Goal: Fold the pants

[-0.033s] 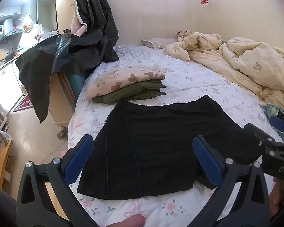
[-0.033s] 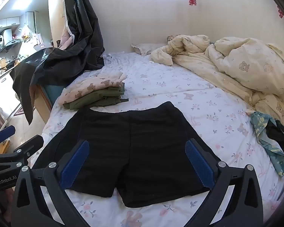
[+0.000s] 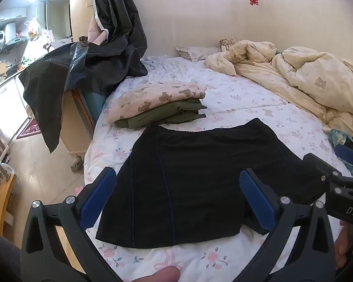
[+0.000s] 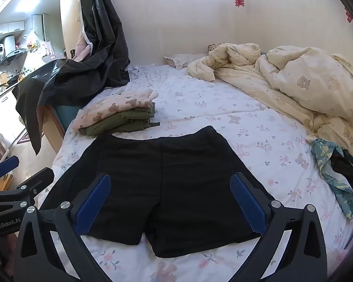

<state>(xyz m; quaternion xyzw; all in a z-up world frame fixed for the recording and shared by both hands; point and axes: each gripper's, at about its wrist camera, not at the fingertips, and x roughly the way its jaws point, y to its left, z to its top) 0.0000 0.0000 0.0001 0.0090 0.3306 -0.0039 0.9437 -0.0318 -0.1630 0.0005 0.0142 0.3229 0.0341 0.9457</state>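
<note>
Black shorts (image 4: 167, 183) are spread flat on the floral bedsheet (image 4: 258, 145); above them, apparently not touching, both left gripper (image 3: 176, 199) and right gripper (image 4: 170, 202) are held wide.

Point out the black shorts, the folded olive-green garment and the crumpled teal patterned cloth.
Black shorts (image 4: 176, 183): right wrist view, middle of the spread fabric.
Folded olive-green garment (image 3: 167, 116): left wrist view, its exposed front edge under the bear-print piece.
Crumpled teal patterned cloth (image 4: 338, 188): right wrist view, its lower strip.
</note>
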